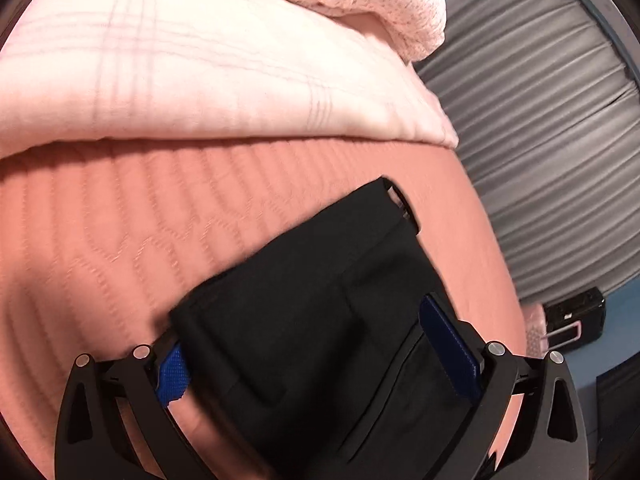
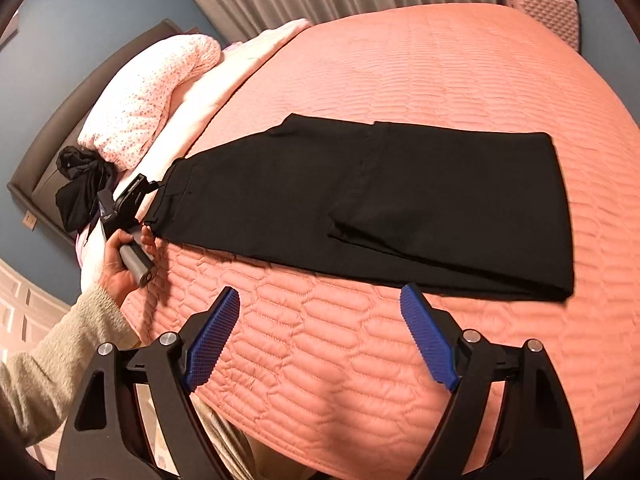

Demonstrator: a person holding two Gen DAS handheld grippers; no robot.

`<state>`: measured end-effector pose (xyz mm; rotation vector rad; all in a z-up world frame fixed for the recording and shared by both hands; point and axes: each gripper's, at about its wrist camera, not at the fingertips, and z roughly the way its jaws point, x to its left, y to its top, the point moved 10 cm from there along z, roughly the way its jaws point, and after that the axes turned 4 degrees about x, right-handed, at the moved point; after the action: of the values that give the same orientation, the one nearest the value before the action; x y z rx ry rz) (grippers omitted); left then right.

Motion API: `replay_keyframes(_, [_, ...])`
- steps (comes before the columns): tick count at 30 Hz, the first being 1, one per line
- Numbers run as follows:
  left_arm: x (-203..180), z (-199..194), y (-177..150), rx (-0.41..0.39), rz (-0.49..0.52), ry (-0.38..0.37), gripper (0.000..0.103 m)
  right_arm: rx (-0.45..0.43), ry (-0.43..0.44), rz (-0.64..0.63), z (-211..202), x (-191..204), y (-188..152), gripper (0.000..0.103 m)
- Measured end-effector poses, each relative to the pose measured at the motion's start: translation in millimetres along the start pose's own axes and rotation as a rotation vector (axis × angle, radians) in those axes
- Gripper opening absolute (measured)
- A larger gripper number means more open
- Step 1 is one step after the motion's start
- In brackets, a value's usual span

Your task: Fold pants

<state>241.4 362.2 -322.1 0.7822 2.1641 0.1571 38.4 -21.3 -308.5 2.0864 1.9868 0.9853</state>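
Left gripper (image 1: pixel 316 364) spread, pants (image 2: pixel 360 204) waist end lying between its pads, no pinch visible. Right gripper (image 2: pixel 320 336) spread, empty, just short of pants' near edge. Long axis runs crosswise ahead; folded hem end lies forward-right, nearer the right gripper.

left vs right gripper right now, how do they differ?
The left gripper sits at the waistband end of the black folded pants, fabric lying between its spread blue pads. The right gripper hovers open over bare pink quilted bedspread, short of the pants, holding nothing. Both have blue ridged pads.
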Motion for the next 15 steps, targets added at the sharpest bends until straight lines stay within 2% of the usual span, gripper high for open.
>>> replay_keyframes(1, [-6.7,-1.3,2.5,-0.007,0.014,-0.017,0.073,-0.006,-0.009,0.010,-3.8,-4.7,-0.7,0.081])
replay_keyframes(2, [-13.2,-4.5,3.9,-0.017,0.032,-0.019,0.045,-0.013,-0.017,0.017,-7.4,-9.0,-1.4,0.081])
replay_keyframes(4, [-38.6,-18.8,5.9,-0.056,0.113,-0.024,0.021,-0.036,-0.040,0.047,-18.3,-25.0,-2.7,0.081])
replay_keyframes(8, [-130.3,-46.1,-21.7,-0.090,0.394,-0.034,0.020,-0.067,-0.058,0.116,-34.2,-59.7,-5.9,0.081])
replay_keyframes(10, [-189.5,-58.8,-59.5,-0.085,0.527,-0.085,0.020,-0.091,-0.077,0.158,-45.2,-81.9,-7.6,0.081])
replay_keyframes(11, [-223.7,-66.2,-87.2,-0.081,0.597,-0.118,0.020,-0.101,-0.081,0.175,-50.6,-91.1,-8.6,0.081])
replay_keyframes(13, [-269.7,-74.9,-136.3,-0.051,0.672,-0.191,0.018,-0.135,-0.077,0.220,-65.6,-111.8,-12.0,0.081])
replay_keyframes(14, [-300.9,-79.9,-174.6,-0.023,0.719,-0.252,0.001,-0.148,-0.066,0.235,-71.7,-119.5,-14.0,0.081])
replay_keyframes(15, [-324.3,-83.1,-206.7,0.007,0.765,-0.311,0.000,-0.165,-0.067,0.258,-80.3,-132.0,-18.7,0.081])
